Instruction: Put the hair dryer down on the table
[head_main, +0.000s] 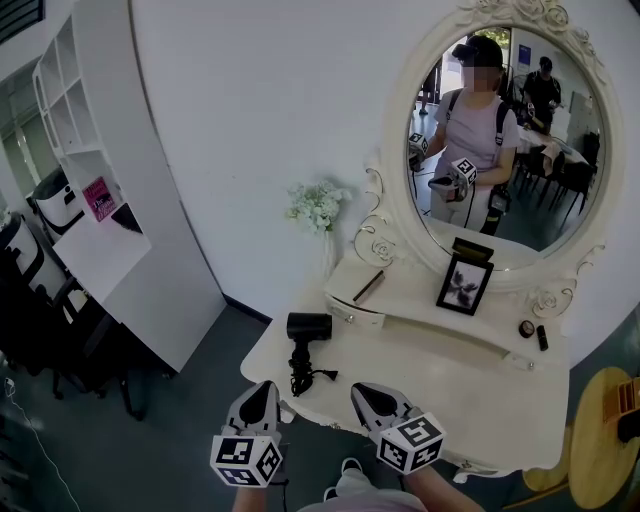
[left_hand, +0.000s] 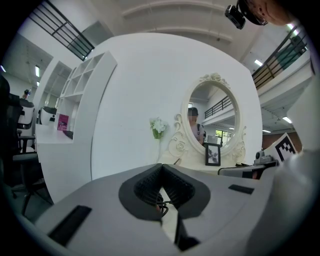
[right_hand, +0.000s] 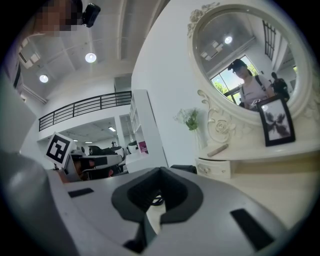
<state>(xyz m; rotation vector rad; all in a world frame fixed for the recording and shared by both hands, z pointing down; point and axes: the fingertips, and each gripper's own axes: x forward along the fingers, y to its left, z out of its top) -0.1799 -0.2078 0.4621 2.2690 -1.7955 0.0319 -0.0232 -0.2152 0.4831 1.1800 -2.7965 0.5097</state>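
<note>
Head view: hair dryer sits on the table nr its front-left edge, cord beside it, w/ left gripper & right gripper just short of that edge, not touching it. Left gripper view: jaw tips together, nothing btwn, bit of cord seen past them. Right gripper view: jaws likewise closed & empty, hair dryer just beyond.

1. In the right gripper view, the right tool hides all but the top of the black plastic hair dryer.
2. In the left gripper view, the left tool covers the dryer. Only a bit of its black cord shows.
3. The head view's right edge cuts off a round wooden object.
4. Two small dark things on the cream surface are too small to identify.
</note>
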